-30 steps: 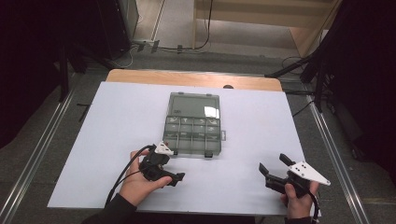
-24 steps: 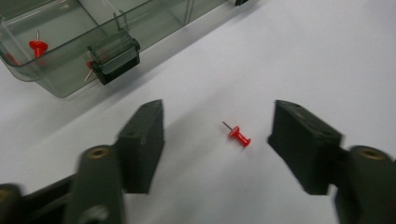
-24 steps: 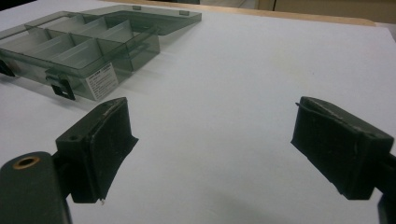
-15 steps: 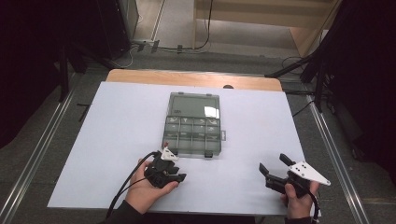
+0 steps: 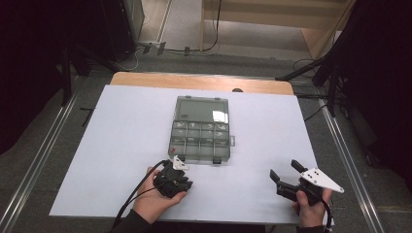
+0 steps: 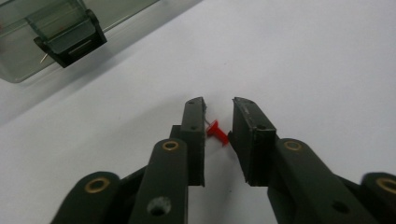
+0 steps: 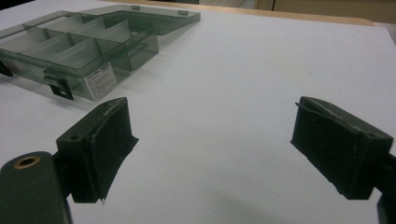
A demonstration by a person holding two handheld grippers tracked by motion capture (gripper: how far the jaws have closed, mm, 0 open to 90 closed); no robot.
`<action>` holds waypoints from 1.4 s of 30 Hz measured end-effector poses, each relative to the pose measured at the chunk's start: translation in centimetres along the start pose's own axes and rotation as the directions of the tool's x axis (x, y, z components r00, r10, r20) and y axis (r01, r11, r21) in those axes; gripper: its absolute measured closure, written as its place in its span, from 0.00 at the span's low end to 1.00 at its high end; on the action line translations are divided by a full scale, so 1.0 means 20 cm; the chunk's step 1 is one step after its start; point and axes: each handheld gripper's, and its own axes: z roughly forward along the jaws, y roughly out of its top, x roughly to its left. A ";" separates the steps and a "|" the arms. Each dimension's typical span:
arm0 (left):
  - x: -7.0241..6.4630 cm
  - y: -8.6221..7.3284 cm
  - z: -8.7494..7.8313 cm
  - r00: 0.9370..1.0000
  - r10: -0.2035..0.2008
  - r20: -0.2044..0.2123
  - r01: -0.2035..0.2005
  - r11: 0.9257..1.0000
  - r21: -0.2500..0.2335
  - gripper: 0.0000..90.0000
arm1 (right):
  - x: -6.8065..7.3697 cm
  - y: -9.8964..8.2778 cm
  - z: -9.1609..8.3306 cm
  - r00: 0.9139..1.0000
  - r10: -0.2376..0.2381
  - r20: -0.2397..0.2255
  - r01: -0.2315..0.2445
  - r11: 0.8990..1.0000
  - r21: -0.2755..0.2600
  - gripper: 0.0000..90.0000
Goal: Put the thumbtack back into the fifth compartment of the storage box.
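Since the earlier high view, the left gripper (image 5: pixel 180 180) has shifted slightly toward the table's middle, and its jaws have just been closing, with a red push pin (image 6: pixel 217 134) between them. In the left gripper view the jaws stand narrowly apart; the pin lies on the white table (image 5: pixel 126 136), its point toward the left pad and its head toward the right pad. Whether either pad presses on it cannot be told; a gap shows beside the head.

Location: the pin lies just off the organizer box's (image 5: pixel 200 136) near left corner, at about 7 o'clock from the box.

Handling, as judged: the pin is very light, rigid and small. Its smooth plastic head is likely to slip or roll out if pinched off-centre, and the metal point may skate along a pad. Take hold across the waist of the head, with the pads square to it, and close gently.

The organizer box, at 12 o'clock from the left gripper, lies open, with its lid folded back toward the far edge.

At 3 o'clock from the left gripper, the right gripper (image 5: pixel 286 175) hangs near the table's near right corner, its jaws wide apart with nothing between them.
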 end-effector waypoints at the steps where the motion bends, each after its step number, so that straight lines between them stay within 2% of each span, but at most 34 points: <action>1: 0.00 0.00 0.00 1.000 -0.004 0.001 0.004 1.000 -0.002 0.86 | 0.00 0.00 0.00 1.000 0.000 0.000 0.000 1.000 0.000 0.14; 4: 0.01 -0.01 0.00 1.000 -0.001 0.004 0.001 1.000 0.001 0.90 | 0.00 0.00 0.00 1.000 0.005 0.001 -0.005 1.000 -0.001 0.14; 8: 0.02 -0.01 -0.01 1.000 0.012 0.008 -0.012 1.000 -0.003 0.90 | 0.00 0.00 0.00 1.000 0.002 0.001 -0.002 1.000 0.000 0.14; 14: 0.02 -0.02 -0.02 1.000 0.010 0.014 -0.009 1.000 -0.015 0.89 | 0.00 0.00 0.01 1.000 0.002 0.000 -0.002 1.000 0.003 0.14; 19: 0.02 -0.02 -0.02 1.000 0.020 0.014 -0.020 1.000 0.002 0.89 | 0.00 0.00 0.01 1.000 0.000 0.003 0.000 1.000 0.002 0.14; 27: 0.02 -0.02 -0.01 0.999 0.038 0.020 -0.038 0.999 0.001 0.90 | 0.00 0.00 0.00 1.000 0.001 0.004 -0.001 1.000 0.002 0.15; 33: 0.04 -0.02 -0.02 0.999 0.038 0.036 -0.038 0.999 -0.004 0.90 | 0.00 0.00 0.00 1.000 0.006 0.006 -0.006 1.000 0.003 0.15; 37: 0.06 -0.02 -0.03 0.999 0.018 0.048 -0.016 0.999 -0.030 0.90 | 0.00 0.00 0.00 1.000 0.007 0.006 -0.007 1.000 0.004 0.15; 42: 0.08 -0.02 -0.05 0.998 0.015 0.053 -0.013 0.999 -0.035 0.90 | 0.00 0.00 0.00 1.000 0.006 0.006 -0.006 1.000 0.003 0.15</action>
